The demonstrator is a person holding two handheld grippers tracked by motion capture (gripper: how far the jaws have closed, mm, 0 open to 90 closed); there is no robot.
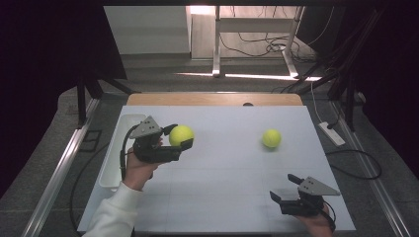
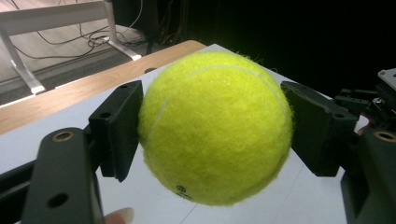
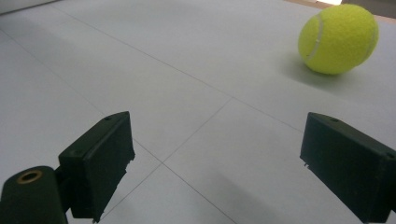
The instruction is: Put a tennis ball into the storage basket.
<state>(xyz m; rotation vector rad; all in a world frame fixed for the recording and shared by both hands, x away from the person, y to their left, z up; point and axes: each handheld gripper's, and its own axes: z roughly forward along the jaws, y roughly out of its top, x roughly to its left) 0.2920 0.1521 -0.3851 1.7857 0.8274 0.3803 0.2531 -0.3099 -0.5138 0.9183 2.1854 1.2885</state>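
1. from my seat at the controls, the white table (image 1: pixel 222 177) lies bare across its middle, so there is wide passing room between the left gripper (image 1: pixel 179 137) and the right gripper (image 1: pixel 282 187).
2. one loose tennis ball (image 1: pixel 272 138) sits on the right half, well apart from the right gripper; in the right gripper view it (image 3: pixel 338 38) lies beyond the spread jaws, off to the right, with flat open surface before it.
3. a white tray (image 1: pixel 114 153) lines the left edge, just beside my left hand (image 1: pixel 141 168), leaving little room there.
4. the left jaws are already taken up by a held ball (image 2: pixel 215 126).
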